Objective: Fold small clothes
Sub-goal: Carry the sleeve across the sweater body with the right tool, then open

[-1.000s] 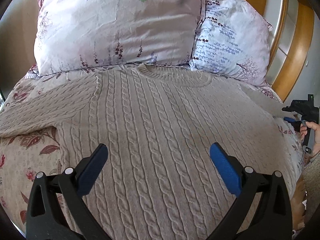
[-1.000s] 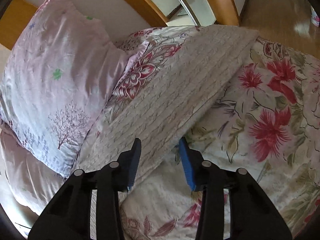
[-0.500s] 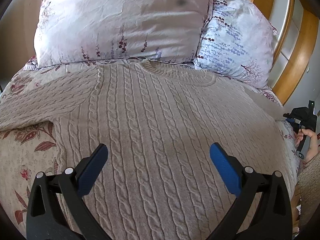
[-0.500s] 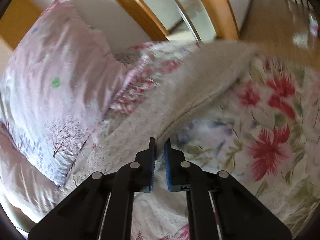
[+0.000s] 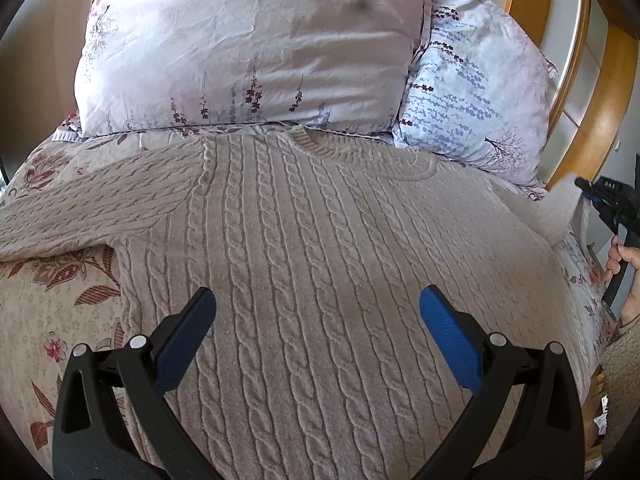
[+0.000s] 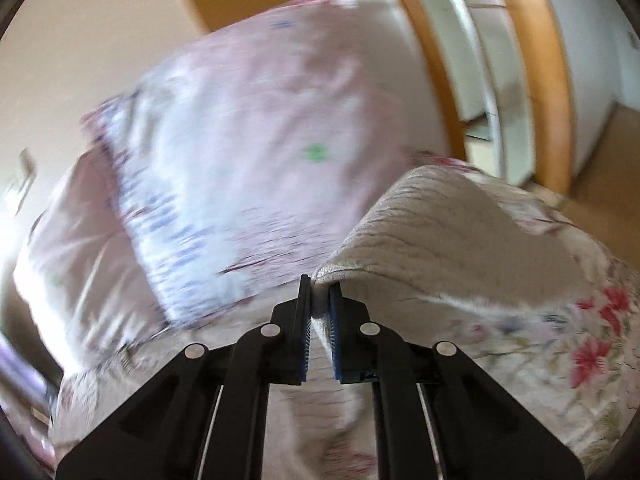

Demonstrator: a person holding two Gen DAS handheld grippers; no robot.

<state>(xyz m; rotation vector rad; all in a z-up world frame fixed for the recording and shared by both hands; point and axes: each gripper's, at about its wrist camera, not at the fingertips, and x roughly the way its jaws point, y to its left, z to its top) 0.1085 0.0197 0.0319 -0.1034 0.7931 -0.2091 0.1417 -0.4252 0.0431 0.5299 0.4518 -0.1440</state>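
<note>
While my left gripper (image 5: 318,312) hangs with its blue pads spread wide apart and nothing between them, a beige cable-knit sweater (image 5: 304,264) lies flat, front up, on the floral bedspread (image 5: 52,312) below it. Its neckline points toward two pillows (image 5: 248,48) at the wooden headboard (image 5: 600,92). My right gripper (image 6: 319,292) is pinched tight on the edge of the sweater's sleeve (image 6: 440,236), which arches up off the bedspread from the pads. My right hand (image 5: 624,260) shows at the far right edge.
</note>
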